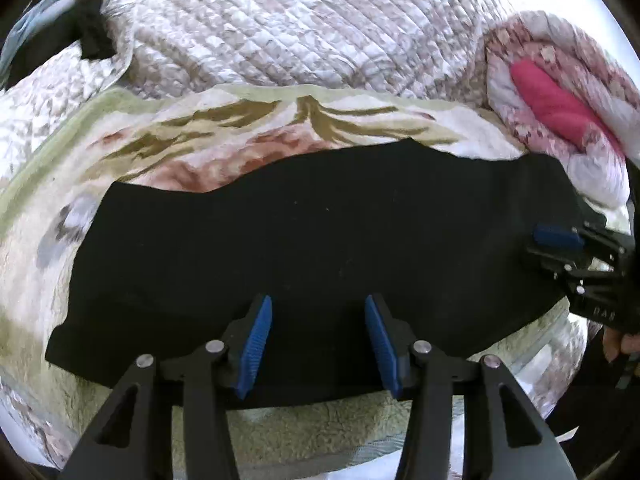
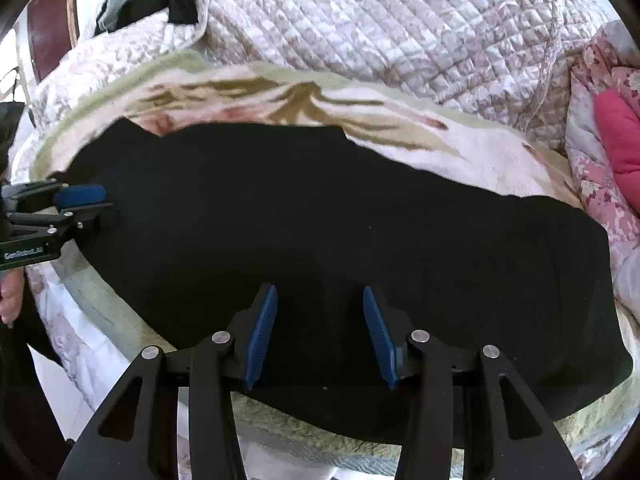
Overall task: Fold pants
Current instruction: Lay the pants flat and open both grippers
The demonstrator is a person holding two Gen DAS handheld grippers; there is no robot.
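Observation:
Black pants (image 1: 312, 236) lie flat in a long band across a flowered blanket (image 1: 224, 128); they also fill the middle of the right wrist view (image 2: 340, 220). My left gripper (image 1: 319, 312) is open, its blue pads over the pants' near edge, holding nothing. My right gripper (image 2: 320, 304) is open over the near edge further right, also empty. Each gripper shows in the other's view: the right one (image 1: 560, 244) at the pants' right end, the left one (image 2: 80, 200) at the left end.
A quilted white bedspread (image 1: 280, 24) lies behind the blanket. A rolled flowered quilt with a pink lining (image 1: 560, 108) sits at the right. Dark clothing (image 1: 84, 28) lies at the back left. The bed's near edge (image 2: 120, 344) runs below the grippers.

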